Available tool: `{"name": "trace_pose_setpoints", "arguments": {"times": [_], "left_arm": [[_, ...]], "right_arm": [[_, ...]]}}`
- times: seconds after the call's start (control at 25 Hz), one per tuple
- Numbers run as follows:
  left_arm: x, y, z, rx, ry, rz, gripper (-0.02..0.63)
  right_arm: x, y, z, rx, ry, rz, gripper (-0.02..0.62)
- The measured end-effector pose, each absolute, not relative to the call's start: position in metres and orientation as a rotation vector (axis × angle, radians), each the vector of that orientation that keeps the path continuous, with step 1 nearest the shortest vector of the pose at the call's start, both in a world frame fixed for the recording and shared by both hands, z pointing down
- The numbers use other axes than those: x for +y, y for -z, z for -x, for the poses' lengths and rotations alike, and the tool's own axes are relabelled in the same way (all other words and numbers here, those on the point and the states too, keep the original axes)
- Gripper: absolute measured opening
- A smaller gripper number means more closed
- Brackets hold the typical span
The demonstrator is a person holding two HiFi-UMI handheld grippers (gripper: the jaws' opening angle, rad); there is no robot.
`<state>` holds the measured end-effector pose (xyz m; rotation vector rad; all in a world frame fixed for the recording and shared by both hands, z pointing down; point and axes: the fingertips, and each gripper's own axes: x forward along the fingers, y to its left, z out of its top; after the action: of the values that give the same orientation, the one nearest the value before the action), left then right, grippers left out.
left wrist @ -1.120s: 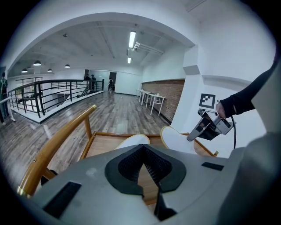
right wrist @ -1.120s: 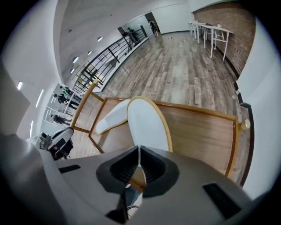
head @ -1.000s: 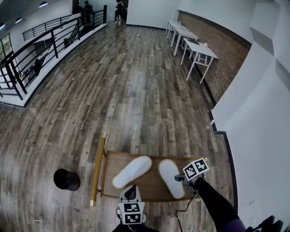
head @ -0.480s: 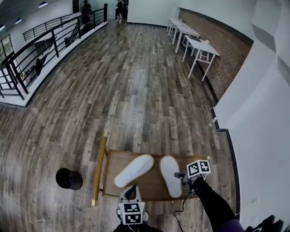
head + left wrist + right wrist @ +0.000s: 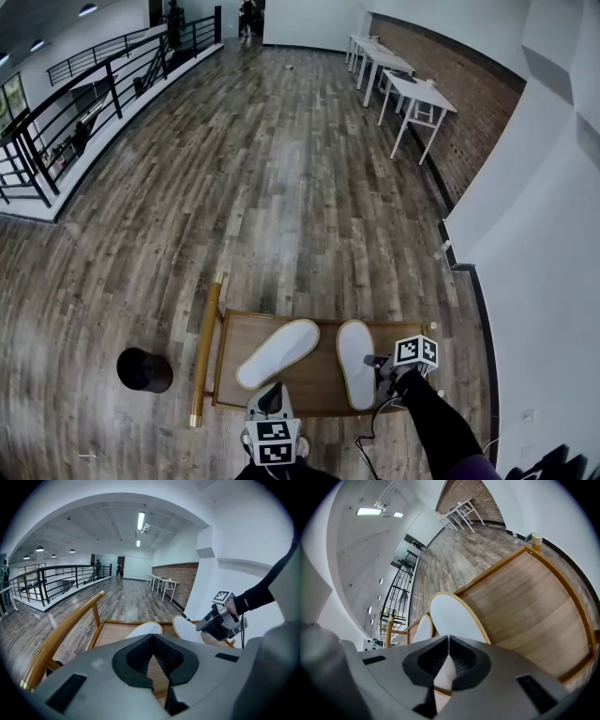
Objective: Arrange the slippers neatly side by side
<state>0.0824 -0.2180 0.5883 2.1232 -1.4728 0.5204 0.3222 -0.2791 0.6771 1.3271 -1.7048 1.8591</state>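
Two white slippers lie on a low wooden tray (image 5: 314, 396). The left slipper (image 5: 277, 352) is slanted, its far end leaning right. Beside it, the right slipper (image 5: 356, 364) lies almost straight, pointing away from me. My right gripper (image 5: 376, 364) is at that slipper's right edge, jaws shut on it. In the right gripper view the right slipper (image 5: 452, 616) runs under the closed tips and the left slipper (image 5: 423, 629) shows beyond. My left gripper (image 5: 273, 388) hovers at the tray's near edge, shut and empty, with the left slipper (image 5: 144, 629) ahead of it.
The tray has a golden pole (image 5: 204, 352) along its left side and a raised rim. A black round object (image 5: 143, 370) sits on the wooden floor to the left. A white wall (image 5: 534, 281) runs close on the right. White tables (image 5: 412, 98) and a black railing (image 5: 94, 89) stand far off.
The right slipper has swung from slanted to nearly straight and shifted slightly right, with my right gripper moving and rolling along with it. The left gripper and left slipper have not moved.
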Motion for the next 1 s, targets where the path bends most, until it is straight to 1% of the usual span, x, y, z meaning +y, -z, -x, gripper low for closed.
{"name": "trace_pose_setpoints", "arguments": {"times": [0.16, 0.56, 1.0], "left_arm": [[-0.218, -0.591, -0.080, -1.474, -0.526, -2.114, -0.002], [-0.219, -0.592, -0.076, -1.482, -0.539, -2.111, -0.002], [-0.223, -0.597, -0.076, -1.484, -0.549, -2.099, -0.002]], "right_arm": [[-0.280, -0.686, -0.332, -1.657, -1.920, -1.421, 0.012], [-0.282, -0.700, -0.347, -1.583, -1.930, -1.523, 0.012], [-0.286, -0.709, -0.347, -1.598, -1.858, -1.471, 0.012]]}}
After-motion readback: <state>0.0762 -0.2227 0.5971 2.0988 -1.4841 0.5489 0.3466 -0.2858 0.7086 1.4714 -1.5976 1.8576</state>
